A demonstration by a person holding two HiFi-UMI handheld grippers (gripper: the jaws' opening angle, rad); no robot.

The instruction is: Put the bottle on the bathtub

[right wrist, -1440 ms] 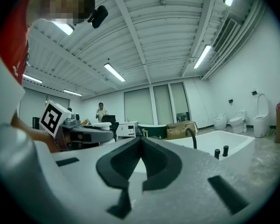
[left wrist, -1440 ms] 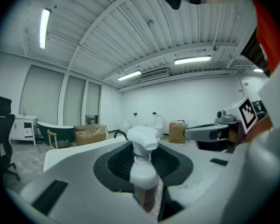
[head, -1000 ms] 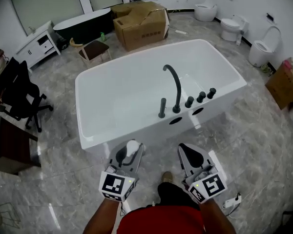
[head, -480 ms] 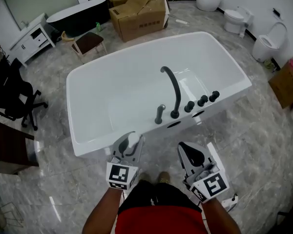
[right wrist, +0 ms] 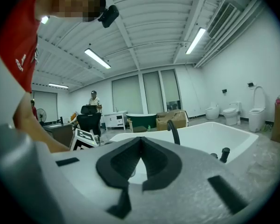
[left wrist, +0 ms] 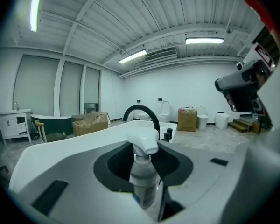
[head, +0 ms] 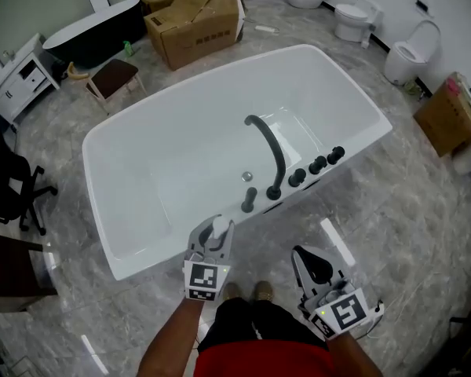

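**Bottle nears the tub.** The dark pads (left wrist: 113, 164) of the left gripper (head: 211, 232) pinch a small plastic bottle (left wrist: 143, 178) around its body, just below the neck. Its white nozzle cap (left wrist: 143, 138) stands upright and clear above the jaws. In the head view the bottle sits at lower centre of the frame, held in the air just short of the near rim of the white bathtub (head: 180, 163) and not yet resting on it.

The right gripper (head: 315, 268), at lower right, carries nothing. Its own view shows the two pads pressed together at their tips with no object between them.

Beyond the grippers, a black arched faucet (head: 268, 151) and a row of black knobs (head: 317, 164) line the tub's near edge at centre. A cardboard box (head: 192, 18) stands on the marble floor at upper left. Toilets (head: 350, 20) line the wall at upper right.

The bottle looks light and fairly stiff, and its smooth round wall could slip or turn under a loose grip. A firm hold on the body, as now, seems the right place. The nozzle cap offers a poor purchase and may swivel.

The tall cap is likely to make the bottle somewhat top-heavy, and the rim is glossy. A flat stretch of ledge beside the faucet, with the base set down square before release, appears the safest landing.
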